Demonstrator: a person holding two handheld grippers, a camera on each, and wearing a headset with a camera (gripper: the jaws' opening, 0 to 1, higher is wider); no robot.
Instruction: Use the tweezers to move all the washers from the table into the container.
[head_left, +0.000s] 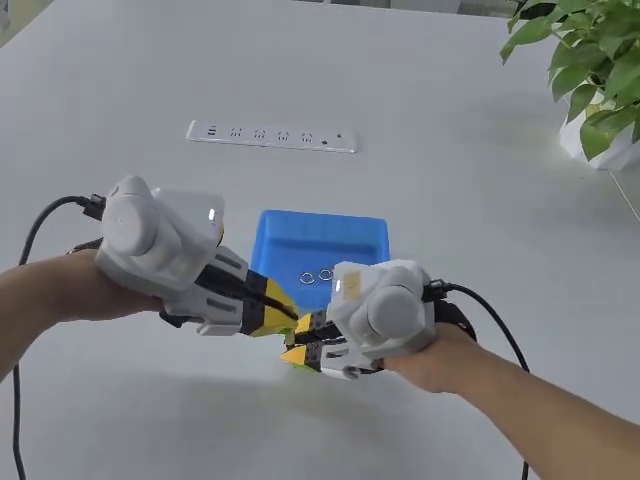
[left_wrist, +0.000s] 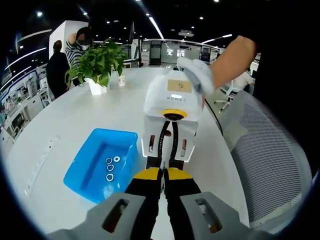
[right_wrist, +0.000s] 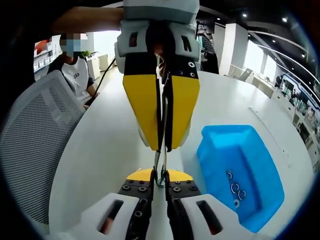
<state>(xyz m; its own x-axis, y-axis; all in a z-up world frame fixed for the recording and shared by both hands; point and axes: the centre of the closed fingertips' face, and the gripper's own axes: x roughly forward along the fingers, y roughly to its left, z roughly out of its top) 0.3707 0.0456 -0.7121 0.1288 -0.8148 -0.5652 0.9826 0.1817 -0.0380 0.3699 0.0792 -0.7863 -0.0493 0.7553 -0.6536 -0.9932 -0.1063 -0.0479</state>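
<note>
Presently, the left claw (left_wrist: 162, 173) and right claw (right_wrist: 160, 183) meet tip to tip, both clamped on the tweezers (right_wrist: 158, 167) spanning between them. The blue container (right_wrist: 235, 145) sits on the white surface (right_wrist: 100, 150) just right of the right claw, with washers (right_wrist: 235, 189) lying inside.

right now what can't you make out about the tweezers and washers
- tweezers: head view, hidden between the left hand-held gripper and the right hand-held gripper.
- grip: right gripper view, the right hand-held gripper crowds the tweezers' end; clamped or just touching, unclear.
- washers: too small to count surely; in the head view the right hand-held gripper covers the blue container's near edge.
- table under both hand-held grippers: hidden, head view.
</note>
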